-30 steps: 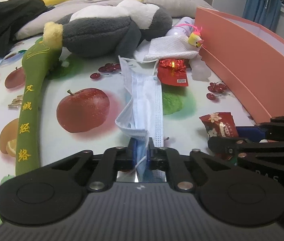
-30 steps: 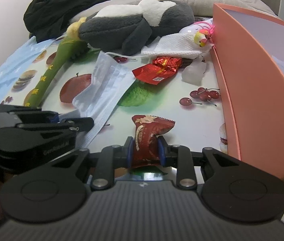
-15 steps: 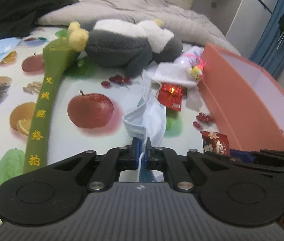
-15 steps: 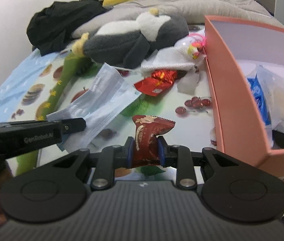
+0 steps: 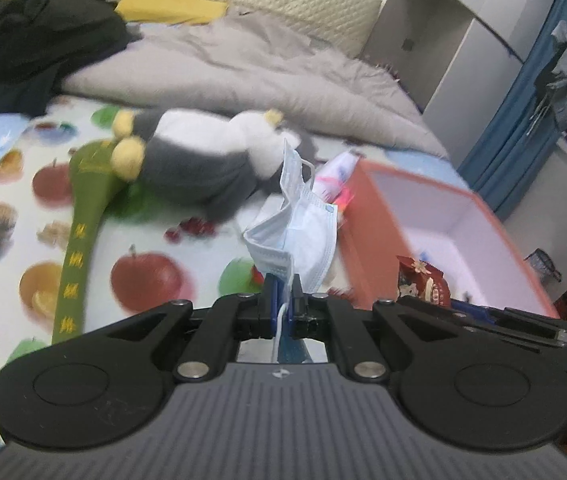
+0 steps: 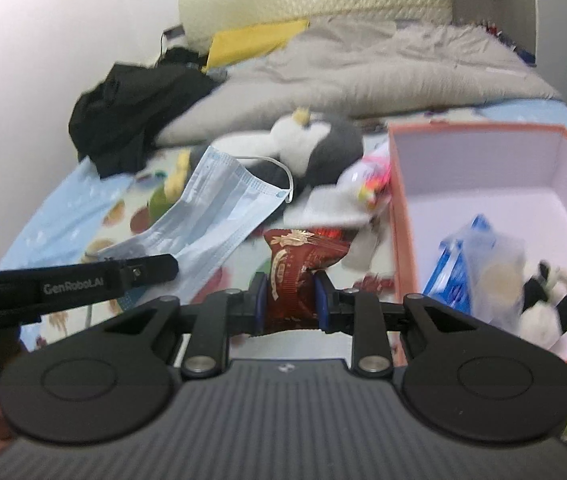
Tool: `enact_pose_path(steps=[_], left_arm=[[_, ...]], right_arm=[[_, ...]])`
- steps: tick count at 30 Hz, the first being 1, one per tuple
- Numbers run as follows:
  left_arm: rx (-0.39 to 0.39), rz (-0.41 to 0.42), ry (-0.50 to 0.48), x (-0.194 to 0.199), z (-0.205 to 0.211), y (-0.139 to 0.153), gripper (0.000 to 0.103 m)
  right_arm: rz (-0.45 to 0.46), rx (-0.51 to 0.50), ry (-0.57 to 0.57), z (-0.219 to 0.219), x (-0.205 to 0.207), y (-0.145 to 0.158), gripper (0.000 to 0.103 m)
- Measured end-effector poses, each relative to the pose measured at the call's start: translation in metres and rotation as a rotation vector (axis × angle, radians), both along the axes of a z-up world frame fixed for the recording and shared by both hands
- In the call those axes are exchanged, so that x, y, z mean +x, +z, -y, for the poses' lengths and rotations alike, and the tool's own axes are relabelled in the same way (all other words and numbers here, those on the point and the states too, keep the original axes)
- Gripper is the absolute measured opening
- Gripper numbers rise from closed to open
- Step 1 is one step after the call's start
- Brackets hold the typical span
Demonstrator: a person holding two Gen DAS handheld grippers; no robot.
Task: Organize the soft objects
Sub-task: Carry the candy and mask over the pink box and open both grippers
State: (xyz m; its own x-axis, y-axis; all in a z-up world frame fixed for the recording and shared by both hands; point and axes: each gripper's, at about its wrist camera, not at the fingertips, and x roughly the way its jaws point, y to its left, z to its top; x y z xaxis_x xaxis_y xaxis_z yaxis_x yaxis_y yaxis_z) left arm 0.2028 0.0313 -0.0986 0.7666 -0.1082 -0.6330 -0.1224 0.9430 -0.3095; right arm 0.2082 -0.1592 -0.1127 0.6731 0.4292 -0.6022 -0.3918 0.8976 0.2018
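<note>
Left wrist: left gripper (image 5: 282, 295) tilted down, fingers pinching mask (image 5: 297, 236).

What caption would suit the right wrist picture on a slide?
Right gripper holds a red snack packet beside an open orange box; left gripper lifts a blue face mask.

We see the face mask (image 5: 299, 236) as thin pleated nonwoven cloth, matt, with a smooth white elastic loop. Snack packet (image 6: 297, 276) is glossy crinkled red foil. Left gripper (image 5: 282, 300) and right gripper (image 6: 289, 300): matt black plastic, ribbed grey housing, shiny metal pins, blue pads. Penguin plush (image 5: 207, 168) is fuzzy fleece. Box (image 6: 399, 216) looks like smooth matt card, salmon outside, white inside. Bed cover (image 5: 151, 276) is smooth printed sheet; grey duvet (image 5: 283, 80) is soft matt cloth.
</note>
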Motion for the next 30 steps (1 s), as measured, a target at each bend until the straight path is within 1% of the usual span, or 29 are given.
enact_pose_path(steps=[6, 12, 16, 19, 22, 25, 30], left_arm=[[-0.007, 0.066, -0.037, 0.023, 0.022, 0.053, 0.006], [-0.012, 0.138, -0.11, 0.049, 0.059, 0.103, 0.006], [-0.02, 0.15, -0.161, 0.073, 0.089, 0.12, 0.006], [-0.019, 0.137, -0.206, 0.093, 0.118, 0.121, 0.006], [-0.02, 0.104, -0.249, 0.115, 0.148, 0.111, 0.006], [-0.018, 0.06, -0.279, 0.137, 0.171, 0.092, 0.006], [0.004, -0.027, -0.328, 0.176, 0.199, 0.05, 0.006]], right_arm=[[0.072, 0.025, -0.041, 0.023, 0.009, 0.044, 0.028], [0.142, 0.039, -0.095, 0.053, 0.018, 0.084, 0.028], [0.173, 0.041, -0.143, 0.079, 0.027, 0.102, 0.028], [0.173, 0.029, -0.19, 0.102, 0.037, 0.104, 0.028], [0.139, 0.028, -0.234, 0.125, 0.05, 0.097, 0.028], [0.099, 0.019, -0.286, 0.148, 0.064, 0.081, 0.028], [0.011, 0.013, -0.357, 0.182, 0.089, 0.046, 0.028]])
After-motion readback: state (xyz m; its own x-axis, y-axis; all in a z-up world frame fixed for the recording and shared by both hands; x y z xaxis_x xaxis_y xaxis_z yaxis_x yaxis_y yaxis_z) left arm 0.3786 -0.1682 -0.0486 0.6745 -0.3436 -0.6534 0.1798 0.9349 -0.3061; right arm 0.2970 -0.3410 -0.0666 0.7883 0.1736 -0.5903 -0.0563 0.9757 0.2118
